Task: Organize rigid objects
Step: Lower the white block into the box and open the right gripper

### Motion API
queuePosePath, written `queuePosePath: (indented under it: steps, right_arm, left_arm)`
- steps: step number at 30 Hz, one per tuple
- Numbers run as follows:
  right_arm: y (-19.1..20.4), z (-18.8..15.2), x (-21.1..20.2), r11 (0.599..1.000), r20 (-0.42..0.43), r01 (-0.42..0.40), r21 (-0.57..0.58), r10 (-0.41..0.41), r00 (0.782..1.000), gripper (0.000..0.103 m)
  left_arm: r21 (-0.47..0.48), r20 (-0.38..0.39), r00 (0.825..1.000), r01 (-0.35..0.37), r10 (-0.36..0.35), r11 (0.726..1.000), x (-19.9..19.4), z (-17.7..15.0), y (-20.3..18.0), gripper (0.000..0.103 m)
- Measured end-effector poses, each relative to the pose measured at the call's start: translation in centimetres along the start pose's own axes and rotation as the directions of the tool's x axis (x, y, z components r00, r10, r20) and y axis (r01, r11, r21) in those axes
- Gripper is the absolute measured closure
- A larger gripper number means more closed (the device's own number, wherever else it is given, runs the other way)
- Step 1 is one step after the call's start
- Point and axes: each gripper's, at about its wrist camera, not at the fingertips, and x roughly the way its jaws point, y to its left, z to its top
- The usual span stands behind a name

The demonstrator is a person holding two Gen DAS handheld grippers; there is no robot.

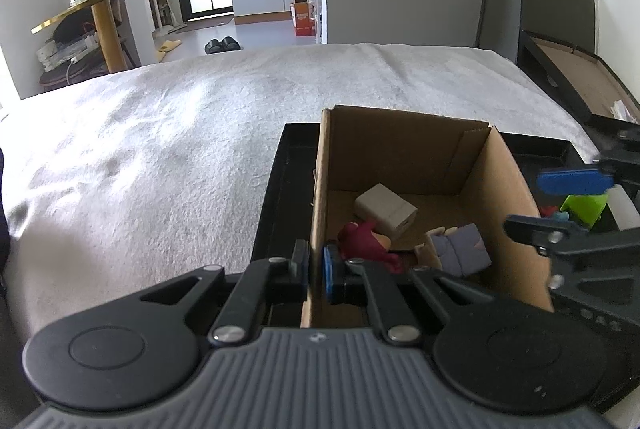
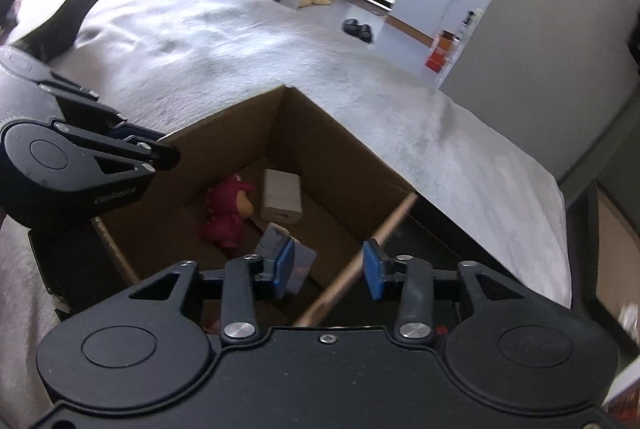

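While the left gripper [image 1: 317,271] pinches the near-left wall of the cardboard box [image 1: 404,153], pads closed onto the card, the right gripper [image 2: 328,271] hangs spread and empty astride the box's right wall. Inside the box: white adapter [image 1: 386,211], red plush figure [image 1: 366,243], lavender block toy [image 1: 460,249]. Right of the box, in the black tray [image 1: 276,189], a green piece [image 1: 582,207] and a few small bits remain. Judgement: partly sorted; tray leftovers still to go.
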Motion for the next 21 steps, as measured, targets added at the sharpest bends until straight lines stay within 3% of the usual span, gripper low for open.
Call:
queuePosePath:
  steps: [8, 15, 19, 21]
  right_arm:
    - [-2.1, -2.1, -1.8, 0.991, 0.019, 0.054, 0.119, -0.057, 0.998, 0.047]
    - [-3.9, -4.3, -1.8, 0.963, 0.001, 0.081, 0.257, -0.084, 0.996, 0.045]
    - [-4.6, -5.6, -1.6, 0.945, -0.007, 0.076, 0.319, -0.077, 0.997, 0.045]
    - [-4.8, -6.2, -1.6, 0.938, -0.010, 0.077, 0.339, -0.078, 0.997, 0.045]
  left_arm:
    - [0.006, -0.038, 0.999, -0.024, 0.024, 1.000, 0.2, 0.6, -0.5, 0.094]
    - [0.042, -0.075, 0.996, -0.045, 0.049, 0.998, 0.3, 0.6, -1.1, 0.087]
    - [0.048, -0.093, 0.995, -0.040, 0.044, 0.998, 0.3, 0.7, -1.7, 0.050]
    - [0.060, -0.086, 0.995, -0.038, 0.043, 0.998, 0.1, 0.6, -2.1, 0.041]
